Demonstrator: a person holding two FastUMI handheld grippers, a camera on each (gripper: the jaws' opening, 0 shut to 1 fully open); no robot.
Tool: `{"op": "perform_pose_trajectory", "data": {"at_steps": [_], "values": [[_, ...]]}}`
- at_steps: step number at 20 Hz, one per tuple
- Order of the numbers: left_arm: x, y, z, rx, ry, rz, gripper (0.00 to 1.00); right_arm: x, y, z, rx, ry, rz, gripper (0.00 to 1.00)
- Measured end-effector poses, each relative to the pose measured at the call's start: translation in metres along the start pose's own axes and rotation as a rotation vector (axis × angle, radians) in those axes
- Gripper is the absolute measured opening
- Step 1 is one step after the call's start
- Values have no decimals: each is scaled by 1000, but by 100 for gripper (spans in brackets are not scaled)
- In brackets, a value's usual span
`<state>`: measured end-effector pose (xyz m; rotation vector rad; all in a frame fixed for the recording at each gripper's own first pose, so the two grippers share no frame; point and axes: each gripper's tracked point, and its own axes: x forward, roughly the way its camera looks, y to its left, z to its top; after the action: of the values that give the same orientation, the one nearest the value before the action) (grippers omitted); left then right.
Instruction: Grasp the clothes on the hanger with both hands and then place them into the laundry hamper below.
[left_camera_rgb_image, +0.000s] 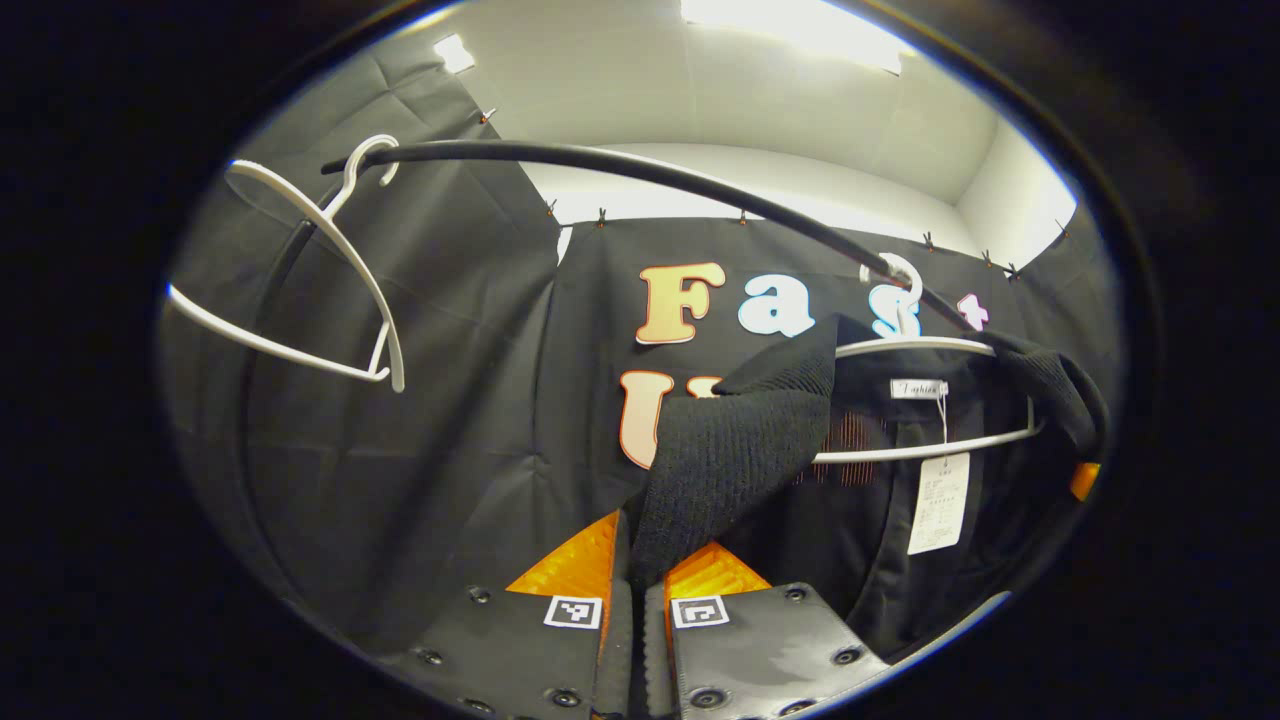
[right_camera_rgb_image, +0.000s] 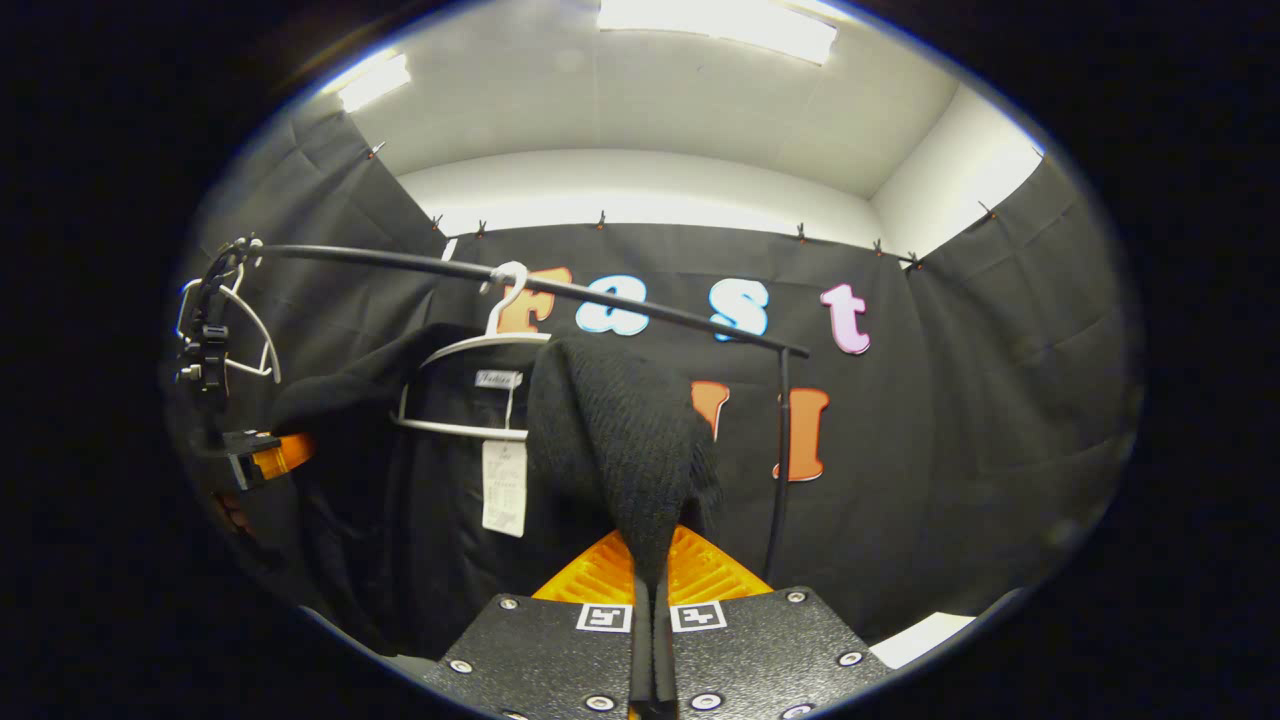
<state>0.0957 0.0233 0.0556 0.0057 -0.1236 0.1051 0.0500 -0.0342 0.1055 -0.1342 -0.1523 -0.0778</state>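
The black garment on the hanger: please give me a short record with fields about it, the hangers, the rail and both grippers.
garment: black knit top, on a white hanger, a paper tag dangling at the collar
rail: black bar carrying that hanger and an empty white hanger
left gripper: left gripper shut on one shoulder of the knit
right gripper: right gripper shut on the other shoulder
stage: both shoulders pinched; garment not yet off the hanger

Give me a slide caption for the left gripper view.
Left gripper shut on a black knit garment hanging from a white hanger on the black rail, beside an empty hanger.
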Motion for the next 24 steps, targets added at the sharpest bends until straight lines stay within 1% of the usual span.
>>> {"op": "perform_pose_trajectory", "data": {"at_steps": [3, 5, 9, 10, 11, 12, 15, 18, 19, 22, 24], "values": [[-1, -8, 10, 14, -14, -28, 12, 12, -27, 36, -13, -46, -51, 0], [-5, -13, 11, -8, -8, -53, 12, 24, -39, 59, -42, -79, -71, 0], [-8, -23, 10, -48, 4, -87, 12, 70, -54, 79, -97, -82, -70, 0], [-9, -25, 11, -48, 2, -89, 9, 83, -55, 78, -105, -78, -64, 0], [-9, -28, 12, -49, -1, -92, 14, 95, -58, 75, -112, -70, -63, 0], [-9, -30, 12, -54, -2, -95, 12, 108, -63, 69, -120, -62, -63, 0], [-4, -28, 12, -53, 2, -98, 12, 121, -71, 35, -96, -2, -58, 0], [1, -22, 13, -61, 0, -89, 12, 119, -70, -12, -36, 68, -54, 0], [3, -21, 13, -68, 5, -91, 12, 117, -67, -20, -30, 64, -49, 0], [13, -13, 18, -76, 7, -90, 12, 103, -46, -47, -48, 87, -25, 0], [21, -4, 26, -57, -6, -67, 12, 89, -26, -60, -34, 96, -4, 0]]}}
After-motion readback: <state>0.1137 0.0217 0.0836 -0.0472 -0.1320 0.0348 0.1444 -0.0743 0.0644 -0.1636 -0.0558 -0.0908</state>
